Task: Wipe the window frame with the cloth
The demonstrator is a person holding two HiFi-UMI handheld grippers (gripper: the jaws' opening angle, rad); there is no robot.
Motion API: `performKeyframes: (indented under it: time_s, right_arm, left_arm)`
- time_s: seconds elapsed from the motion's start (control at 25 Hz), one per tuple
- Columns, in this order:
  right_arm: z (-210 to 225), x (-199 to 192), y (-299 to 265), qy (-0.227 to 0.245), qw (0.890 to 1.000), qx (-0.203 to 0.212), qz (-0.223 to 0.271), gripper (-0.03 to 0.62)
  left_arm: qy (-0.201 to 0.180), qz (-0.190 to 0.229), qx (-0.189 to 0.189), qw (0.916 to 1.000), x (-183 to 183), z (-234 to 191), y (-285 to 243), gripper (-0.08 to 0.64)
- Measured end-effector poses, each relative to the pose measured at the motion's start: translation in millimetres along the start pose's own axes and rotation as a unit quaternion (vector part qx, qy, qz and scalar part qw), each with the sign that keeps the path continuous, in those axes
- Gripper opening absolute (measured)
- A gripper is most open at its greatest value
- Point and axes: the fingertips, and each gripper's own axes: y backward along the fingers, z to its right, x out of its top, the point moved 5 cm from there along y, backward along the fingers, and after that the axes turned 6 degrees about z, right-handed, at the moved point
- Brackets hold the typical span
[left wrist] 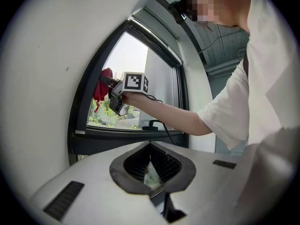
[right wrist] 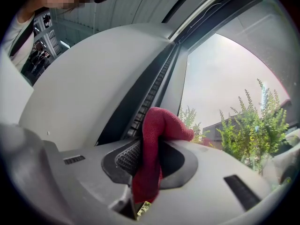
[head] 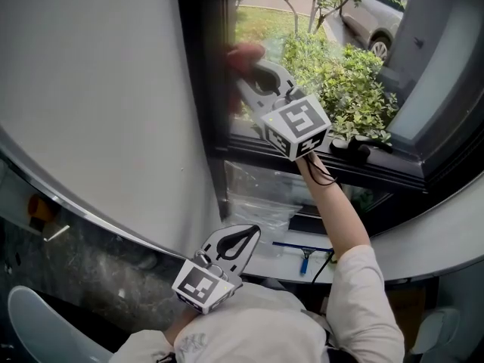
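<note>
Near the dark window frame (right wrist: pixel 136 102), the right gripper (right wrist: pixel 157 144) pinches the red cloth (right wrist: pixel 161 125) lengthwise along its jaws; the left gripper (left wrist: pixel 150 148) is closed.

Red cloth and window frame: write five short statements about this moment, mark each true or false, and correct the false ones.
1. The right gripper is shut on the red cloth. True.
2. The left gripper grips the squeegee. False: its jaws are together on nothing, and the squeegee lies on the white ledge below the window.
3. The cloth is raised beside the dark upright of the window frame. True.
4. The window looks out on a brick wall. False: green shrubs and a parked car show outside.
5. The left gripper is pressed to the glass. False: it is held low, near the person's body.
</note>
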Motion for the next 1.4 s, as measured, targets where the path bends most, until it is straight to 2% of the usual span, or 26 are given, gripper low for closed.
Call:
performKeyframes:
  time_s: [0.2,0.36,0.52,0.68,0.92,1.04,1.4]
  right_arm:
    - [-3,-10,3,-0.009,1.0,0.004,-0.014,0.084]
    - [-6,-20,6,-0.017,0.999,0.009,-0.03,0.083]
    - [-6,-40,8,-0.01,0.997,0.002,-0.072,0.084]
    - [-8,-45,9,-0.004,0.997,-0.003,-0.079,0.083]
    - [-8,-49,11,-0.059,0.996,-0.015,-0.058,0.08]
    - [-7,-54,14,-0.091,0.995,-0.016,-0.046,0.08]
    - [-20,-71,22,-0.108,0.992,-0.008,-0.07,0.08]
  left_arm:
    - [0.006,-0.035,0.007,0.9994,-2,-1,1,0.009]
    - [0.007,-0.009,0.001,0.9999,-4,0,0,0.008]
    - [0.01,-0.009,0.002,0.9999,-4,-2,0,0.008]
    - [0.01,-0.025,0.014,0.9995,-5,-7,1,0.008]
    - [0.015,-0.011,0.007,0.9998,-7,-8,2,0.008]
    - [0.012,-0.023,0.016,0.9995,-7,-12,1,0.008]
    - [0.018,-0.017,0.003,0.9997,-10,-8,1,0.008]
